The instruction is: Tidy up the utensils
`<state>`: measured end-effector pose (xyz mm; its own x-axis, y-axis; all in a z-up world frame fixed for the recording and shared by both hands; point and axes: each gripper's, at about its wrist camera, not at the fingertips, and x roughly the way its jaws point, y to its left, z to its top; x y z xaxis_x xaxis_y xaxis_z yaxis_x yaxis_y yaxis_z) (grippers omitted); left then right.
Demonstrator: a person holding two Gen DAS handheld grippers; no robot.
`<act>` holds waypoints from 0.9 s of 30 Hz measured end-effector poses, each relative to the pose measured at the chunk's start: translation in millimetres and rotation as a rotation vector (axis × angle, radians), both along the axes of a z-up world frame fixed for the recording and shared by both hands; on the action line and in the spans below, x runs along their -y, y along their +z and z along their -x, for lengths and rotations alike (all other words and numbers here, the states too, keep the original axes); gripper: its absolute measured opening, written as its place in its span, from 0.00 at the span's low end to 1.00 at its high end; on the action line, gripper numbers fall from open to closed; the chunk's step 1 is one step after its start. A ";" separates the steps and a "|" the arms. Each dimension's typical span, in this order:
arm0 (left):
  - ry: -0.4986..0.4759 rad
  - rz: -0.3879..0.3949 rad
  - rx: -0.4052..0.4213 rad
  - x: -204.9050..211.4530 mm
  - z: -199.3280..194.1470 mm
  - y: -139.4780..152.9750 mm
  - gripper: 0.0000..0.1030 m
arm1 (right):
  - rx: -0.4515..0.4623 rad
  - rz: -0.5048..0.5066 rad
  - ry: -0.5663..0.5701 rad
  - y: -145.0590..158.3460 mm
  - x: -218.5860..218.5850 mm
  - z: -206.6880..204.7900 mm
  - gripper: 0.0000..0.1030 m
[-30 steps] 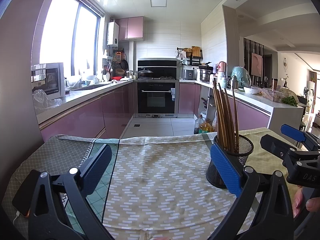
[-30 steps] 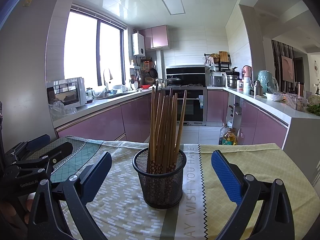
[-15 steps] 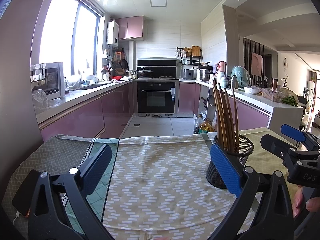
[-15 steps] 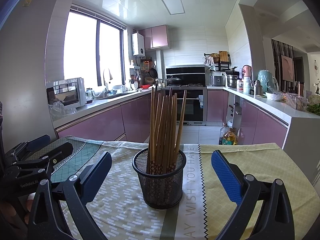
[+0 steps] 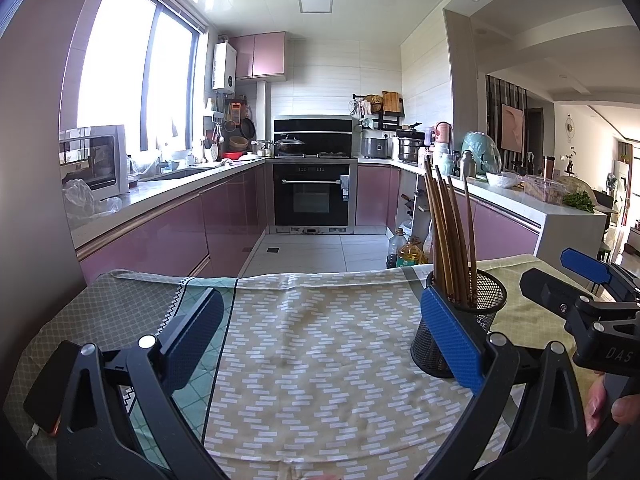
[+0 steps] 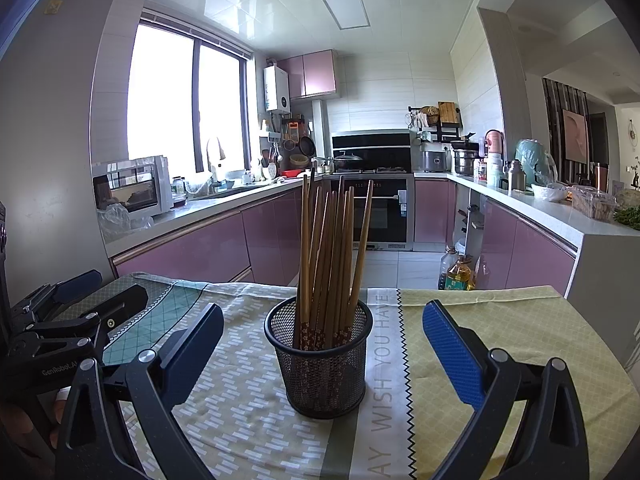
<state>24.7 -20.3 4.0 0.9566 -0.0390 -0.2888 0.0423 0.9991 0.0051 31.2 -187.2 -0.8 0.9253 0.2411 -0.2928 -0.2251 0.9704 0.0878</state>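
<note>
Right wrist view: your right gripper [image 6: 322, 350], blue-padded fingers spread wide and gripping nothing, is framing the black wire-mesh holder [image 6: 319, 358] of brown wooden chopsticks [image 6: 330, 256] on the patterned tablecloth [image 6: 472, 312]. Nothing is shifting from a second ago, so organizing looks finished or paused. Left wrist view is adding your open, empty left gripper [image 5: 318, 340] and a dark phone [image 5: 48, 388] at the cloth's left edge.

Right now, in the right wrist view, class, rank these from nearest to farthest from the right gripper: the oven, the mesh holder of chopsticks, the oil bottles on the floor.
1. The mesh holder of chopsticks: straight ahead of the right gripper, level with its open jaws, on the tablecloth.
2. The oil bottles: past the table's far edge, to the right, on the floor.
3. The oven: at the kitchen's far end.
</note>
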 end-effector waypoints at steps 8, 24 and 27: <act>-0.003 0.001 -0.002 0.6 -0.4 -0.4 0.95 | 0.000 0.000 0.001 -0.1 0.2 0.2 0.94; -0.003 -0.003 0.000 2.7 -1.0 -1.7 0.95 | -0.004 -0.003 -0.002 0.7 0.0 -0.1 0.94; -0.002 -0.006 0.003 3.3 -0.7 -3.3 0.95 | -0.005 -0.005 -0.004 0.5 -0.2 -0.1 0.94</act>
<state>25.3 -23.6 0.7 0.9575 -0.0393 -0.2858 0.0445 0.9989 0.0115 31.2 -187.0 -0.3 0.9250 0.2383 -0.2959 -0.2203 0.9710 0.0933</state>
